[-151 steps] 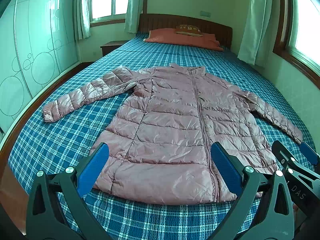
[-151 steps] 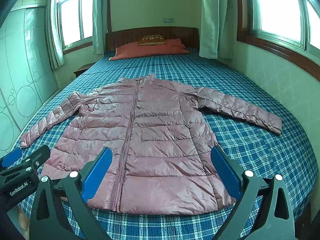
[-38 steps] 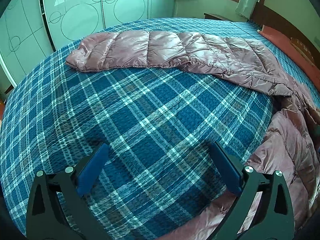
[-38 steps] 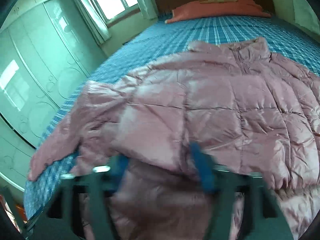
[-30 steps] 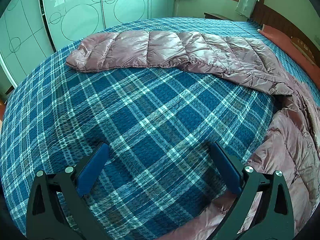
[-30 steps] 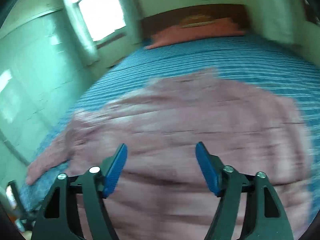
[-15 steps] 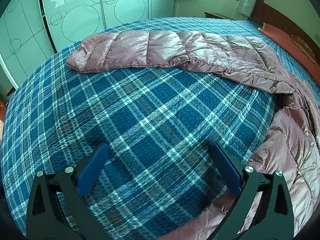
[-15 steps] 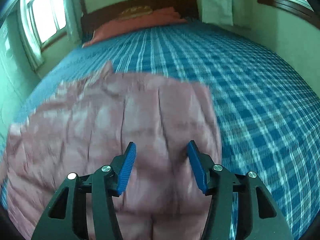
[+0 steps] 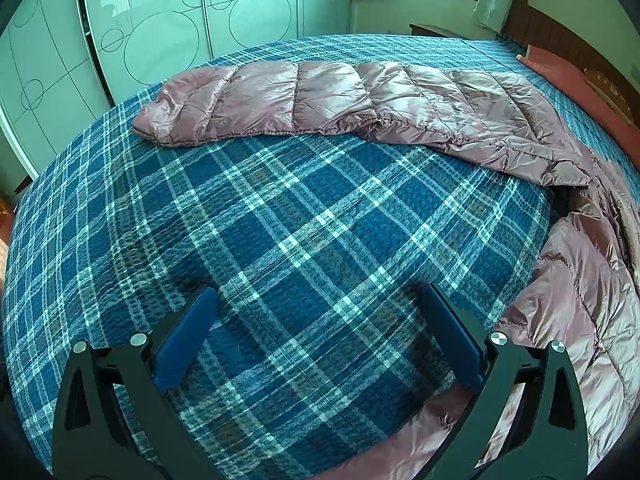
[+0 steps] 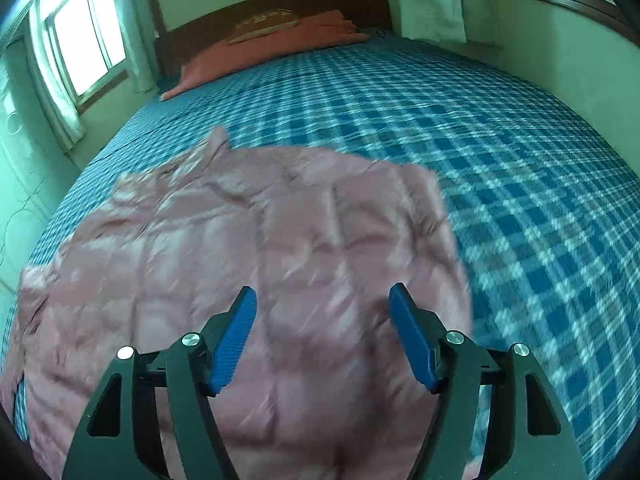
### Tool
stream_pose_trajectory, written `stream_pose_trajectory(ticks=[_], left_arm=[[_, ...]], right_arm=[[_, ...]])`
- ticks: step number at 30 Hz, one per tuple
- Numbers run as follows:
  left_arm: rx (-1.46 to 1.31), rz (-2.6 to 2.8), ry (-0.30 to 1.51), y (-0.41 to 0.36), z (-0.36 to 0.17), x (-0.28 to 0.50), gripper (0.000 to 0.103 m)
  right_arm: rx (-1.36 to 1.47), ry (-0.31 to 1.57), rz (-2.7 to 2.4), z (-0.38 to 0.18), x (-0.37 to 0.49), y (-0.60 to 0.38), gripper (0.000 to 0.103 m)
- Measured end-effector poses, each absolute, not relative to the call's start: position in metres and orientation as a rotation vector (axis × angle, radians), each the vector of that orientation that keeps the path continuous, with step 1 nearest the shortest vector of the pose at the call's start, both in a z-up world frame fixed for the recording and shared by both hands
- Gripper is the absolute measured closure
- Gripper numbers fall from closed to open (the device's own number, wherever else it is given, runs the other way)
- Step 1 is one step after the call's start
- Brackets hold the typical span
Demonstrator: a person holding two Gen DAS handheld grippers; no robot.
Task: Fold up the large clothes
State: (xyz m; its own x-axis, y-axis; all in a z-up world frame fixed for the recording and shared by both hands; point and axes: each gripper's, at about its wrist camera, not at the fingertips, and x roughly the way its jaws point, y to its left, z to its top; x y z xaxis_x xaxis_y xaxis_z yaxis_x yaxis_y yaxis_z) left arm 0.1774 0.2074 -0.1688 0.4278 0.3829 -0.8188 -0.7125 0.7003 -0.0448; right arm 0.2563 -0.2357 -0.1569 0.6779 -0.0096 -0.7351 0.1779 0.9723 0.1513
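A pink quilted puffer jacket (image 10: 248, 248) lies on the blue plaid bed cover (image 9: 280, 216). In the right wrist view its right half looks folded over the body, with a straight edge on the right; the view is blurred. My right gripper (image 10: 322, 300) is open and empty above the jacket's lower part. In the left wrist view the jacket's left sleeve (image 9: 320, 100) stretches out flat across the far side, and the jacket's body (image 9: 580, 300) bulges at the right edge. My left gripper (image 9: 316, 300) is open and empty over bare cover, near the jacket's hem.
Mint wardrobe doors (image 9: 160, 32) with circle patterns stand beyond the bed's left side. A red pillow (image 10: 272, 44) and a wooden headboard (image 10: 280, 4) are at the head of the bed. Windows with curtains (image 10: 80, 40) are on the left wall.
The right gripper has swung rightward over the jacket and opened a little wider, with the jacket's right side now lying folded over. The left gripper has stayed still.
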Motion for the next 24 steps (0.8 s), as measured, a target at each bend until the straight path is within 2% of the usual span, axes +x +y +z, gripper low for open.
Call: stream_pose_trajectory(ticks=[3,9,12,19,24], left_arm=[[-0.422,0.707,0.89,0.206,-0.169,0.178,0.002],[-0.434,0.7,0.889,0.208,-0.169,0.175,0.002],[-0.47,0.679,0.881,0.219,-0.167,0.168,0.002],[-0.723,0.572,0.693,0.288,-0.152,0.127,0.002],[-0.853,0.55,0.574,0.369,-0.165,0.119,0.002]], right_arm=[[0.158,0.828,-0.127,-0.174,0.258,-0.226,0.031],[0.216,0.79,-0.131,-0.162,0.249,-0.219,0.031],[0.168,0.812,-0.142,-0.173,0.251,-0.211,0.029],[0.15,0.803,-0.149,-0.176,0.25,-0.207,0.027],[0.158,0.795,-0.141,-0.176,0.249,-0.207,0.026]])
